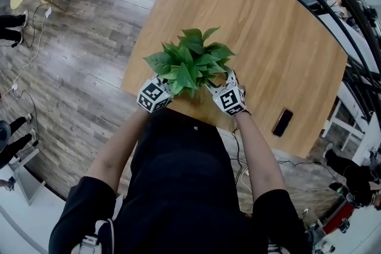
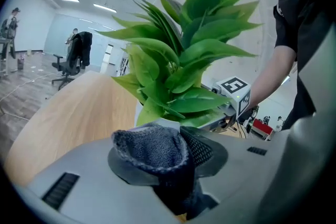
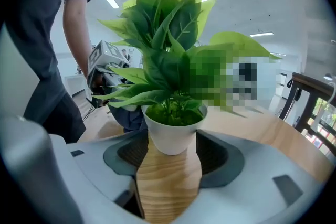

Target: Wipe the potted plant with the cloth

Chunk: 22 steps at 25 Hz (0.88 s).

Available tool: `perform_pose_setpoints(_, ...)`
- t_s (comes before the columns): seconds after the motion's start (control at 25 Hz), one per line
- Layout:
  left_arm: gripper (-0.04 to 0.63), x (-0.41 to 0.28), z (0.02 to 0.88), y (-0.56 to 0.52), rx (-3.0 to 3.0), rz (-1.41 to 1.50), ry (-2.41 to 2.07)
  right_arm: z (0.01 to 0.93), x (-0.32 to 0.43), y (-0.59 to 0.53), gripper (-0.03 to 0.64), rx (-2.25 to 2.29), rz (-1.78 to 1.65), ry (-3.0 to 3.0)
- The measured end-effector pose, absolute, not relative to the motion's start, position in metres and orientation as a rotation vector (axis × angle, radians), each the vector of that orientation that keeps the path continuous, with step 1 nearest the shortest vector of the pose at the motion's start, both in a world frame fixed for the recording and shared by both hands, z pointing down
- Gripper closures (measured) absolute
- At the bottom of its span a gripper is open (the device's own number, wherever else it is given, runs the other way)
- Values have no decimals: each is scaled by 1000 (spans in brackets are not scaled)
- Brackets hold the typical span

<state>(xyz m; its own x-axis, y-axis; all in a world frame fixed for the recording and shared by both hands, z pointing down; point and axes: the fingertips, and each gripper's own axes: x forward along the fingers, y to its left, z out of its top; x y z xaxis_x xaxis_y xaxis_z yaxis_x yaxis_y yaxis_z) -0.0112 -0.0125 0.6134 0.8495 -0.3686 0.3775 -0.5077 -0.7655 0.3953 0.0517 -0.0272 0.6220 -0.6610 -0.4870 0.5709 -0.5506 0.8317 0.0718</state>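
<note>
Bright even indoor light, soft shadows, fisheye warping, dark corners

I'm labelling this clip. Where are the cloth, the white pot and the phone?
cloth (image 2: 152,150): left gripper view, on its knitted top fold.
white pot (image 3: 171,134): right gripper view, on its front wall.
phone (image 1: 282,122): head view, on the middle of its dark face.

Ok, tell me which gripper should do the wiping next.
Left. The left gripper has its tongs shut on the dark grey cloth, just below the plant's leaves. The right gripper carries no cloth; its tongs appear closed on the white pot, steadying it.
</note>
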Motion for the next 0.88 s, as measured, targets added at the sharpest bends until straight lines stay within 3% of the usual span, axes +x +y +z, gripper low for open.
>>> perform_pose_setpoints(0.88,445,-19,620,-15,2574,442,-668,627,64,-15,347,791,211,-2429)
